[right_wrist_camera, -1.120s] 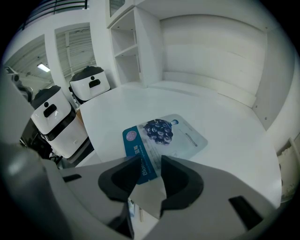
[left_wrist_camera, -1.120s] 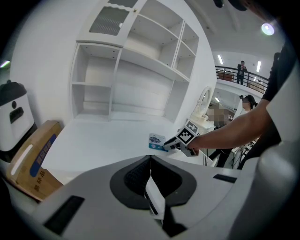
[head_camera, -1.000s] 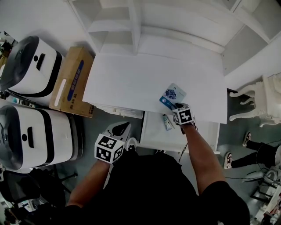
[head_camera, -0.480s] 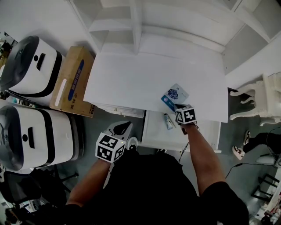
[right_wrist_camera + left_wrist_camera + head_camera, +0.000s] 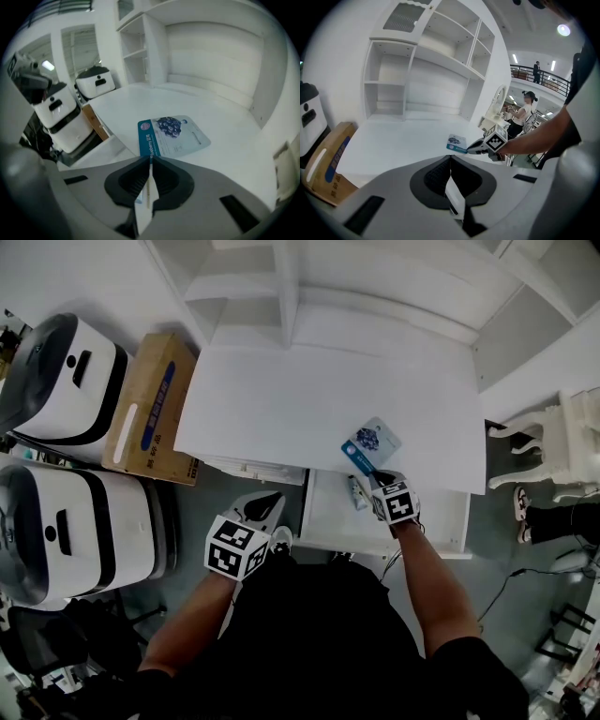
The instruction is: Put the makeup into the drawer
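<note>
A blueberry face-mask sachet (image 5: pixel 371 443) (image 5: pixel 174 133) (image 5: pixel 456 142) lies on the white desk (image 5: pixel 281 399) near its front right edge. My right gripper (image 5: pixel 374 474) (image 5: pixel 150 158) is shut on the sachet's near blue edge, just above the open drawer (image 5: pixel 327 521). A small tube (image 5: pixel 357 494) lies in that drawer. My left gripper (image 5: pixel 262 509) (image 5: pixel 451 157) hangs below the desk's front edge, left of the drawer, shut with nothing in it.
Two white round-topped machines (image 5: pixel 66 381) (image 5: pixel 75 531) and a cardboard box (image 5: pixel 150 409) stand left of the desk. A white shelf unit (image 5: pixel 281 287) rises behind it. A white carved chair (image 5: pixel 562 451) and a person's foot (image 5: pixel 521 503) are at the right.
My right gripper has drawn back toward the desk's front edge and over the drawer, taking the sachet's near edge along. The left gripper has stayed where it was.
</note>
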`<action>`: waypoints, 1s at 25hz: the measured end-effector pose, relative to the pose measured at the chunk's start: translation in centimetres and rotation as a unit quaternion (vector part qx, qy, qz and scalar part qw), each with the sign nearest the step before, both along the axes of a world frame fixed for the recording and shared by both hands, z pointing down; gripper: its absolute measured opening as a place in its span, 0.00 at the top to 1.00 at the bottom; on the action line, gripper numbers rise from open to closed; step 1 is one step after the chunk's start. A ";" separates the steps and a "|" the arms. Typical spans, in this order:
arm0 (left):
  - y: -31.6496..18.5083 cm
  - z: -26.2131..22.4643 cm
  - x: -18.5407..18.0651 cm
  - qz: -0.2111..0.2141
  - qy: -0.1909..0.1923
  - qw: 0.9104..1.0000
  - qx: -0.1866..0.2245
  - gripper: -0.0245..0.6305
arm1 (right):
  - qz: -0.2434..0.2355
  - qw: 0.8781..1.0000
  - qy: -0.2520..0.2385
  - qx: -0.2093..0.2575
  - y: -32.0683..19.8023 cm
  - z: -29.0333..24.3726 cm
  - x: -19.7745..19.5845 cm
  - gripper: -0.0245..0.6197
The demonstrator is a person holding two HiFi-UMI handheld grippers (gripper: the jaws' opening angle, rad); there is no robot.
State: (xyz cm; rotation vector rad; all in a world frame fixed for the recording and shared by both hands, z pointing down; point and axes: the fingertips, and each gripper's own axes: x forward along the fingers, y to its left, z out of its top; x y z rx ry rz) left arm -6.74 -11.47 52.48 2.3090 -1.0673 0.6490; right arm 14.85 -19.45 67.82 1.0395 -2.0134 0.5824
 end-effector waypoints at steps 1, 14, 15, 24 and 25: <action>0.0 0.0 0.1 0.002 0.000 1.000 0.000 0.95 | -0.025 0.999 0.030 0.018 0.1 -0.1 -0.1 0.92; 0.2 -0.1 0.3 0.007 -0.003 1.000 0.000 0.95 | -0.247 0.923 0.270 0.119 0.1 2.6 -1.7 0.68; 0.2 -0.1 0.3 0.006 -0.003 1.000 0.000 0.95 | -0.247 0.923 0.270 0.120 0.2 2.6 -1.7 0.70; 0.0 -0.3 0.9 0.017 0.002 1.000 0.004 0.95 | -0.215 0.944 0.224 0.108 1.9 1.3 -1.7 0.89; -0.1 -0.4 1.0 0.017 0.003 1.000 0.005 0.95 | -0.206 0.949 0.215 0.105 2.0 1.1 -1.7 0.89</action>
